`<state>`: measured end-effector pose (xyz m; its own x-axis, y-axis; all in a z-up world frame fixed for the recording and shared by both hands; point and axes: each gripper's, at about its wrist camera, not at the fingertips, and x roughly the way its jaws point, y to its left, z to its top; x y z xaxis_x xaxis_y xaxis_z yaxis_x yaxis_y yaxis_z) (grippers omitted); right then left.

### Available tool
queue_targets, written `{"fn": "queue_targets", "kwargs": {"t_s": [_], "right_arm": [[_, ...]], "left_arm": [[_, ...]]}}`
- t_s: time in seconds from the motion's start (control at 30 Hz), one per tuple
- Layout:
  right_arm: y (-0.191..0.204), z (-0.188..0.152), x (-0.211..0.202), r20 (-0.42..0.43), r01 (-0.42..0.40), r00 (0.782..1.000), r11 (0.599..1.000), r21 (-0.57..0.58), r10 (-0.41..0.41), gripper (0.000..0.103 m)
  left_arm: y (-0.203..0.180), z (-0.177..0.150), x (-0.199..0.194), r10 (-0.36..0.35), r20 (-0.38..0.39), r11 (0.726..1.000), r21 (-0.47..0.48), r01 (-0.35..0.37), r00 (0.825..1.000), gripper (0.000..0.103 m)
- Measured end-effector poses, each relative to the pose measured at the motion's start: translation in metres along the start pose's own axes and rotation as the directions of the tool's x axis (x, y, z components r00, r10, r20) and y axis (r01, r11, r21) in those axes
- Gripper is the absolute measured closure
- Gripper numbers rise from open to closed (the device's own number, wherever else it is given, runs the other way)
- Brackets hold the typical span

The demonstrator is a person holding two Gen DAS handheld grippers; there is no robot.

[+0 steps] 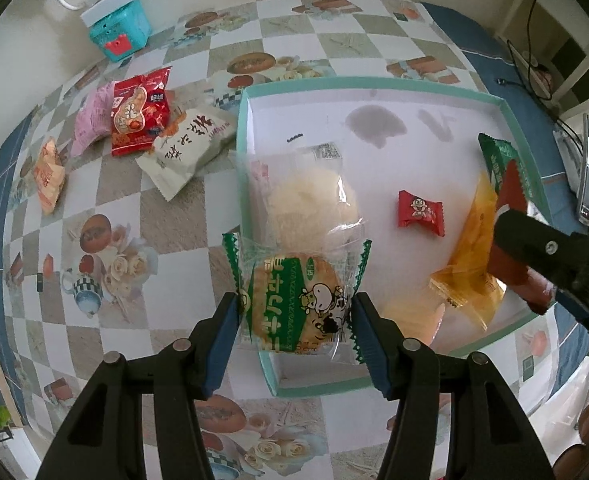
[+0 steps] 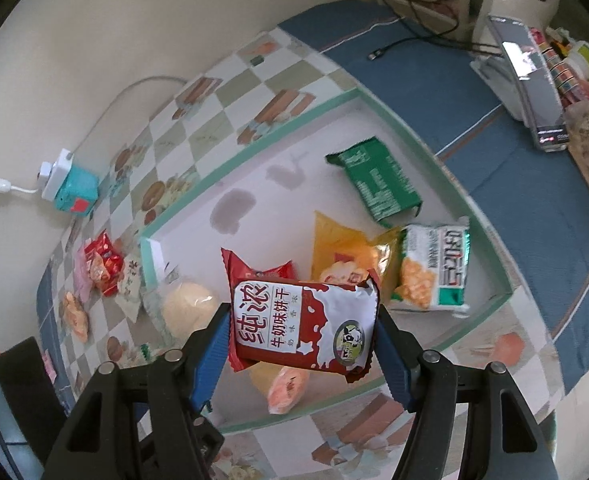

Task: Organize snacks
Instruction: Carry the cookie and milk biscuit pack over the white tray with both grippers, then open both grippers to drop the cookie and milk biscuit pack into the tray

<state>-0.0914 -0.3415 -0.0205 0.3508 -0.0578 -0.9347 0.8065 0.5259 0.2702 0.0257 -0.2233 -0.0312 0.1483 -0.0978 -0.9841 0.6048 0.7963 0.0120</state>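
My left gripper [image 1: 296, 312] is shut on a clear green-edged rice cracker packet [image 1: 294, 300], held above the near left corner of the shallow teal-rimmed white box [image 1: 374, 82]. My right gripper [image 2: 302, 332] is shut on a red and white milk biscuit packet [image 2: 302, 328], held over the box [image 2: 254, 142]. In the box lie a pale round bun packet [image 1: 314, 200], a small red candy [image 1: 420, 214], a yellow packet [image 1: 474, 248], a green packet [image 2: 378, 180] and a white-green cracker packet [image 2: 434, 268]. The right gripper shows at the right of the left wrist view [image 1: 542, 248].
Loose snacks lie on the checked tablecloth left of the box: a red packet [image 1: 140, 114], a pink one [image 1: 90, 118], a white one [image 1: 190, 144], an orange one [image 1: 48, 176]. A teal box with a power strip [image 1: 116, 24] stands by the wall. A phone stand [image 2: 530, 84] is far right.
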Motion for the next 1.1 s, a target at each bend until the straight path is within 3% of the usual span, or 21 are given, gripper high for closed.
{"fn": "queue_targets", "kwargs": {"t_s": [0.63,1.1], "right_arm": [[0.002,0.002,0.006,-0.016,0.011,1.000,1.000,-0.009,-0.011,0.030],[-0.002,0.003,0.001,-0.013,0.030,0.999,1.000,0.004,-0.030,0.026]], "left_arm": [[0.010,0.004,0.006,-0.024,-0.033,0.998,-0.063,0.022,0.999,0.039],[0.032,0.006,-0.009,-0.056,-0.003,0.990,-0.129,0.055,0.998,0.038]]}}
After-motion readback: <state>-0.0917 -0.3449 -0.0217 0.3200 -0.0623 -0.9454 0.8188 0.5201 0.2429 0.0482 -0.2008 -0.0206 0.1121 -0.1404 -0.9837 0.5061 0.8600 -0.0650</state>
